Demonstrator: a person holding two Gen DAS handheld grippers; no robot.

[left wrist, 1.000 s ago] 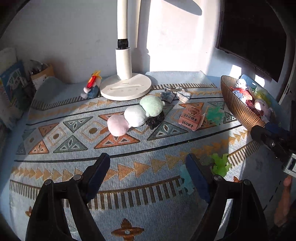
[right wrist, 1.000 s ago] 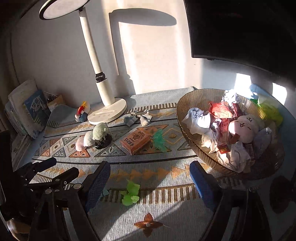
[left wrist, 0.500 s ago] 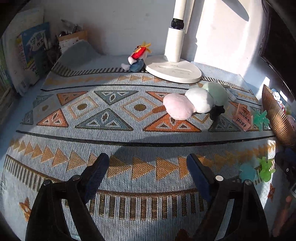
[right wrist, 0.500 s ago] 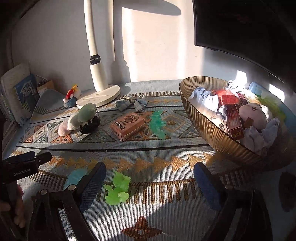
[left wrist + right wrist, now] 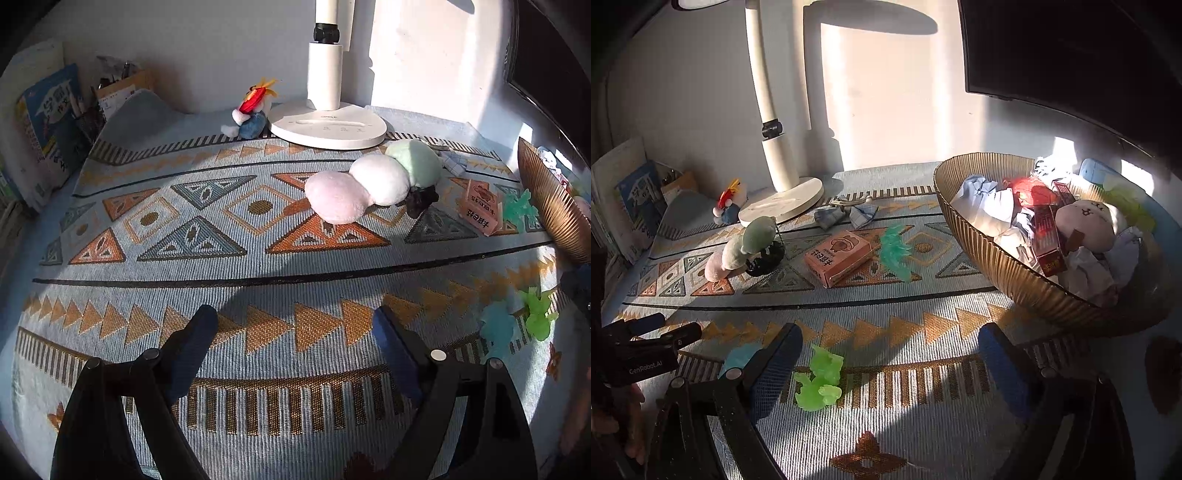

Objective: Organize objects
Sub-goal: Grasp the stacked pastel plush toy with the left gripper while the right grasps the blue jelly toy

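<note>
My left gripper [image 5: 291, 325] is open and empty above the patterned mat [image 5: 221, 273]. A plush of pink, white and green balls [image 5: 373, 184] lies ahead of it, beside a pink box [image 5: 480, 212]. My right gripper [image 5: 890, 343] is open and empty. A bright green toy [image 5: 818, 382] lies just inside its left finger, with a pale blue toy [image 5: 738, 358] to the left. The pink box [image 5: 838, 256], a teal toy [image 5: 895, 249] and the plush [image 5: 742, 245] lie farther off. A ribbed gold bowl [image 5: 1004, 258] on the right holds several items.
A white lamp base [image 5: 328, 125] stands at the back with a small red and blue doll [image 5: 251, 114] beside it. Books [image 5: 48, 122] and a pen holder [image 5: 110, 99] line the left. Folded cloth bits [image 5: 846, 214] lie near the lamp. A dark monitor [image 5: 1071, 51] hangs at the right.
My left gripper has swung left and then eased back, so the plush sits ahead right. My right gripper has dropped lower and nearer the bright green toy.
</note>
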